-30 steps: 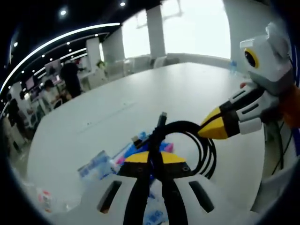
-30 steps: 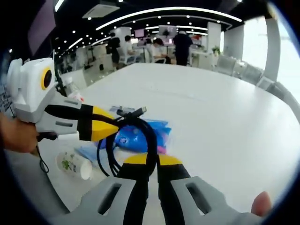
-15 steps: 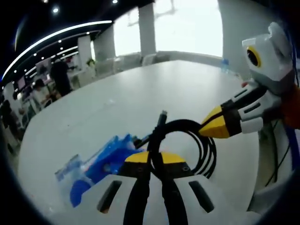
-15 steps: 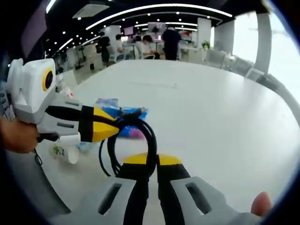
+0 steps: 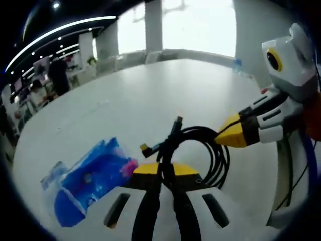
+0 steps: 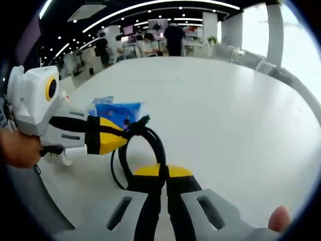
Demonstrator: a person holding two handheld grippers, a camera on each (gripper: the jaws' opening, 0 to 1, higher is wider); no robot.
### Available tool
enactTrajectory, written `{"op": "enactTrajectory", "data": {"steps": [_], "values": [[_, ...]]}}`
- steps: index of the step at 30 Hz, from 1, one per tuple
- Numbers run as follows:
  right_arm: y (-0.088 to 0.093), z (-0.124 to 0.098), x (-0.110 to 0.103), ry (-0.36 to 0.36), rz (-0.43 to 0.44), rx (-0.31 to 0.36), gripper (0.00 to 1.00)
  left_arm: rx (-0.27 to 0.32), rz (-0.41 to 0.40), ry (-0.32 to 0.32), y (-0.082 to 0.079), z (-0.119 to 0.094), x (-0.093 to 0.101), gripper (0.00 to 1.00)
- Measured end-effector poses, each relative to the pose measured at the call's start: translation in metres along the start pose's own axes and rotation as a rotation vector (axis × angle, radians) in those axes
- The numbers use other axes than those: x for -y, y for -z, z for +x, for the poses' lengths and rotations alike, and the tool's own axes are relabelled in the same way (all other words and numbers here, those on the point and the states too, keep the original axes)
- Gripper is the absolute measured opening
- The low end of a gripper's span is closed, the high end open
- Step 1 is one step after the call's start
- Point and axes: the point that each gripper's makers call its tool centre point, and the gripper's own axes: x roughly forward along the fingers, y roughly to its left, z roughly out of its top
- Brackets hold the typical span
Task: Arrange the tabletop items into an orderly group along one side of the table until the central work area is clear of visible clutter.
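Observation:
A coiled black cable (image 5: 216, 156) hangs above the white table (image 5: 150, 95), held from two sides. My left gripper (image 5: 165, 169) is shut on the coil's near edge. From the right, my right gripper (image 5: 224, 138) pinches the coil's far side with its yellow tips. In the right gripper view, the right gripper (image 6: 163, 171) is shut on the cable (image 6: 153, 141), and the left gripper (image 6: 120, 139) grips it from the left. A blue plastic packet (image 5: 90, 175) lies on the table to the left, with the same packet (image 6: 116, 111) behind the coil.
A hand (image 6: 17, 150) holds the left gripper's white body. People (image 6: 173, 37) stand and sit at desks beyond the far table edge. Bright windows (image 5: 200, 25) and chairs line another side. Bare white tabletop (image 6: 215, 110) stretches to the right.
Both grippers stay shut on the cable and have carried it away from the blue packet, which now lies clear of the jaws. The paper cup has left the right gripper view.

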Motion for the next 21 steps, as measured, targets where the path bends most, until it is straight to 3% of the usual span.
{"op": "enactTrajectory", "data": {"steps": [21], "values": [[0.019,0.014,0.024,0.025,0.075,-0.019,0.03,-0.015,-0.014,0.024,0.004,0.033,0.011,0.04]]}}
